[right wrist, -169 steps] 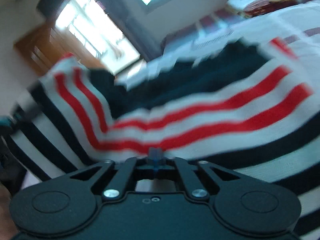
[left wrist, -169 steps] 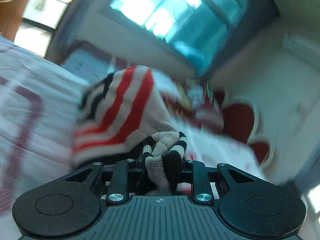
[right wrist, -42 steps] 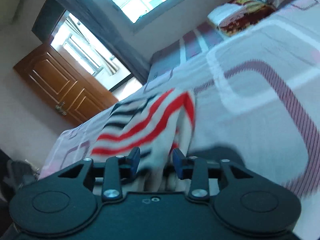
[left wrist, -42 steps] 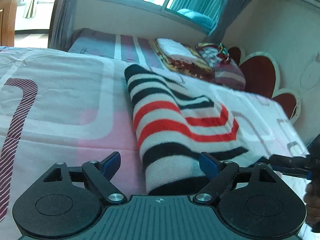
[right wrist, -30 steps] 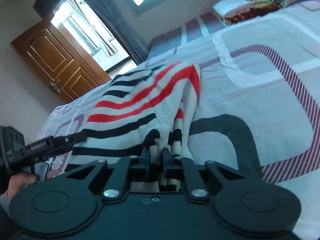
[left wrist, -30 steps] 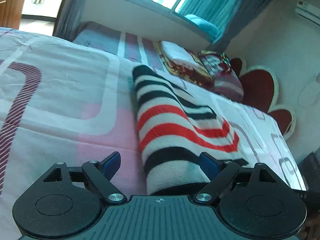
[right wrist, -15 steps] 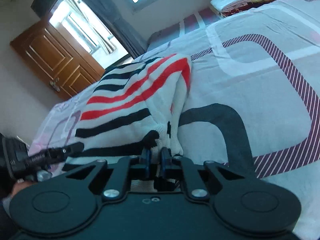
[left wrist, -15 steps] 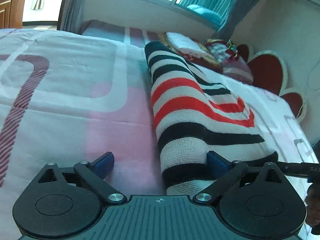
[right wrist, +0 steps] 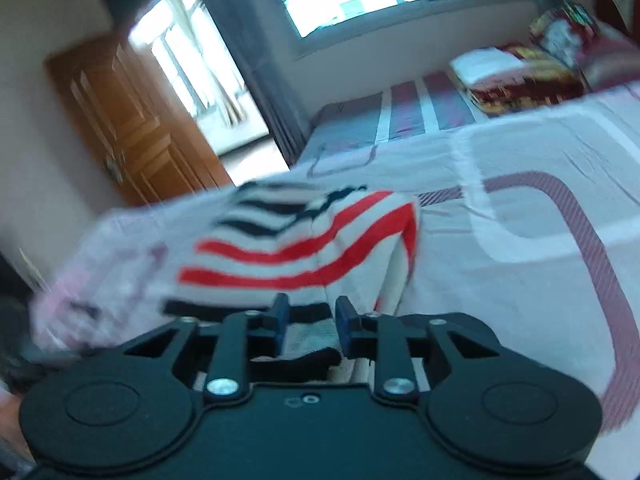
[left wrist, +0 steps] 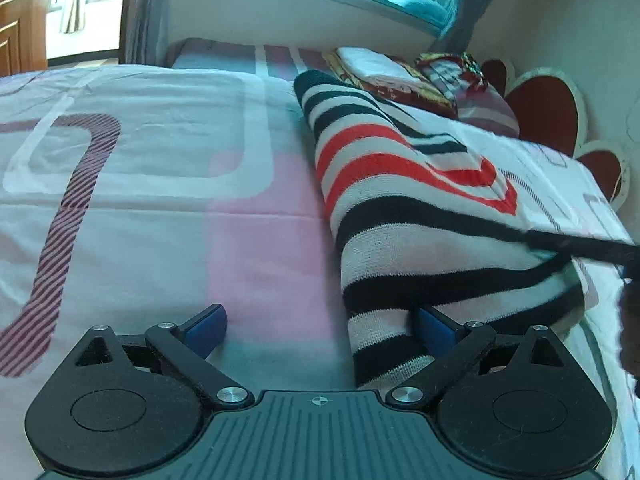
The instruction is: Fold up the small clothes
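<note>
My left tongs (left wrist: 320,326) are spread wide, right tongs (right wrist: 308,314) opening off the striped sweater (left wrist: 404,200); the near hem by the bed (left wrist: 160,200) edge could snag and unfold.

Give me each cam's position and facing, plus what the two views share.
Left wrist: on the left gripper, angled down along the bed toward the window; open jaws straddle the striped sweater's near edge; the right gripper's finger enters at right.
Right wrist: on the right gripper, facing across the bed toward the wooden door; jaws opening, sweater hem between them.
Shared: sweater, bedsheet, window, folded bedding.
</note>
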### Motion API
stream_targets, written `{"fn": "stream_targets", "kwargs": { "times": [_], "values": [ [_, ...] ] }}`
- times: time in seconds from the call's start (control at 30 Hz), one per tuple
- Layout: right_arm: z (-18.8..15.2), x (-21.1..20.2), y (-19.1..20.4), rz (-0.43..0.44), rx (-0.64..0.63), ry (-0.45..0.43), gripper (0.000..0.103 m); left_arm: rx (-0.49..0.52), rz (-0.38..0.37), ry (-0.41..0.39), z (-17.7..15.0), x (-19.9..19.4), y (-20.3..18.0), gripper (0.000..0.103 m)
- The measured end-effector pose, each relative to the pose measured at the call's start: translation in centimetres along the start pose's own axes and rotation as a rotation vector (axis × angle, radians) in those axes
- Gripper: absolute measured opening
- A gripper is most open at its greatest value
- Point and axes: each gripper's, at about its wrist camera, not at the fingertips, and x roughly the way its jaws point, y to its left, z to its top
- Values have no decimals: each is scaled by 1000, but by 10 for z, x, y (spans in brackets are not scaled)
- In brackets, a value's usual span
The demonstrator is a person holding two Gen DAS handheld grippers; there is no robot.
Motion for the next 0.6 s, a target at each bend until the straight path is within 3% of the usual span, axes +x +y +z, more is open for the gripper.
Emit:
{"fn": "stream_targets", "kwargs": {
  "times": [0.1, 0.23, 0.43, 0.5, 0.53, 0.6],
  "values": [
    [0, 10, -2, -44, -6, 7, 24, 43, -1, -30, 17, -12, -2, 98],
    [23, 4, -15, -46, 75, -79, 40, 54, -11, -81, 52, -3, 0, 98],
    [50, 55, -54, -6, 256, -27, 37, -14, -59, -25, 82, 42, 5, 98],
    [53, 67, -52, -28, 204, -6, 26, -1, -66, -25, 86, 45, 1, 98],
    [54, 67, -46, -46, 132, -30, 13, 21, -63, -30, 89, 47, -4, 98],
    [57, 64, -32, -88, 10, -71, 12, 59, -51, -14, 96, 58, -10, 98]
  ]
}}
